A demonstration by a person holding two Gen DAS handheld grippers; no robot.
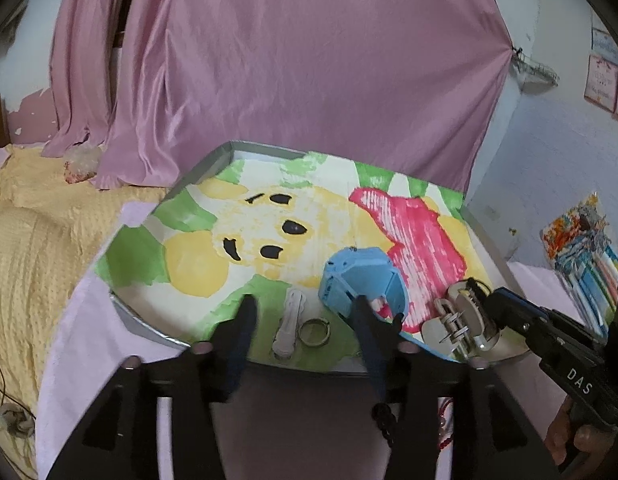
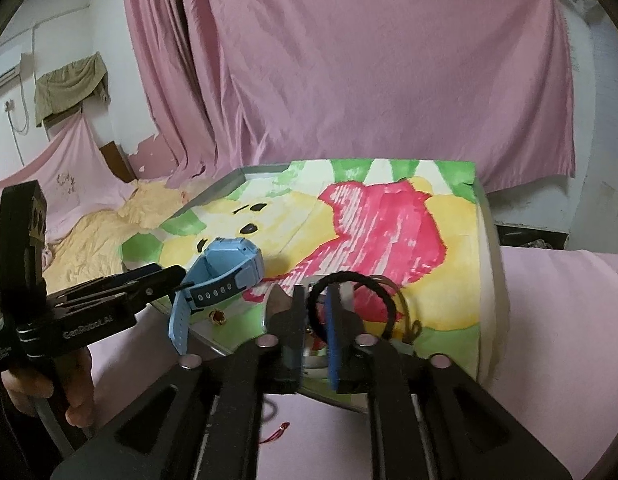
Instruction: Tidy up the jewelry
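Observation:
A metal tray (image 1: 213, 160) lined with a painted cartoon sheet holds the jewelry. My left gripper (image 1: 305, 312) stands open at its near edge, with a white hair clip (image 1: 289, 322) and a metal ring (image 1: 315, 332) lying between its fingers. A blue watch (image 1: 361, 280) rests by the right finger. From the right, my right gripper (image 1: 483, 300) is shut on a silver metal watch (image 1: 449, 320). In the right wrist view the right gripper (image 2: 313, 296) pinches that silver watch (image 2: 309, 346), and a black hair tie (image 2: 385, 296) loops at its tips. The blue watch (image 2: 225, 276) touches the left gripper (image 2: 177, 276).
A small red-and-gold piece (image 2: 217, 316) lies on the tray near the blue strap. Red beads (image 1: 445, 424) sit on the pink sheet below the tray. A yellow blanket (image 1: 37, 240) lies left, a pink curtain (image 1: 309, 60) hangs behind, and a colourful packet (image 1: 581, 248) lies right.

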